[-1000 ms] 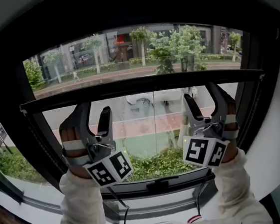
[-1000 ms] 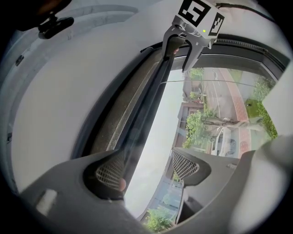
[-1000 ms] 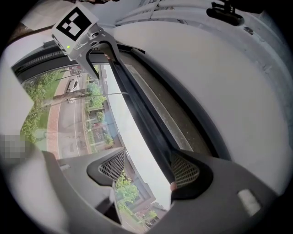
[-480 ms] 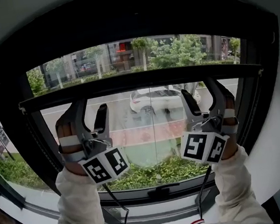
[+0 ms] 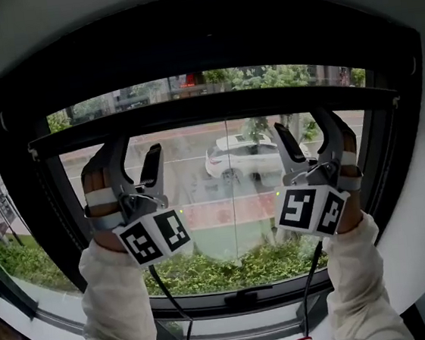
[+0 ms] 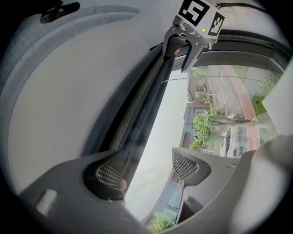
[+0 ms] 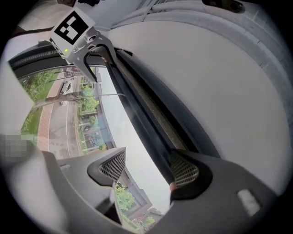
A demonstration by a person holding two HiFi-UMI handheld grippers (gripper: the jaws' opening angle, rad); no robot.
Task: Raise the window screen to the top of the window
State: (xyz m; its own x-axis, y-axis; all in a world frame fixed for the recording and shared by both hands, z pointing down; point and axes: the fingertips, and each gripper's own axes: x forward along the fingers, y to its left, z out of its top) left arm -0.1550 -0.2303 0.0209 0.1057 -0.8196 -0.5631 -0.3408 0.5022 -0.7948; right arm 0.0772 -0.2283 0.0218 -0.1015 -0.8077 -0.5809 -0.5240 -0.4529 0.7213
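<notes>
The window screen's black bottom bar (image 5: 214, 113) runs level across the window, close under the black top frame (image 5: 198, 45). My left gripper (image 5: 135, 150) is raised under the bar's left part and my right gripper (image 5: 303, 125) under its right part. Both stand open. In the left gripper view the bar (image 6: 142, 105) lies against the outer pad of the left gripper (image 6: 147, 169), with the inner pad well apart from it. The right gripper view shows the same: the bar (image 7: 142, 109) lies at the outer pad of the right gripper (image 7: 147, 169).
Behind the glass are a street, a white car (image 5: 237, 155) and a hedge. A black latch (image 5: 241, 301) sits on the lower frame. Black side frames (image 5: 29, 201) flank the window, and white wall surrounds it. A cable (image 5: 165, 293) hangs from each gripper.
Both grippers and the screen bar have risen together. The strip of glass between the bar and the top frame has grown narrower.
</notes>
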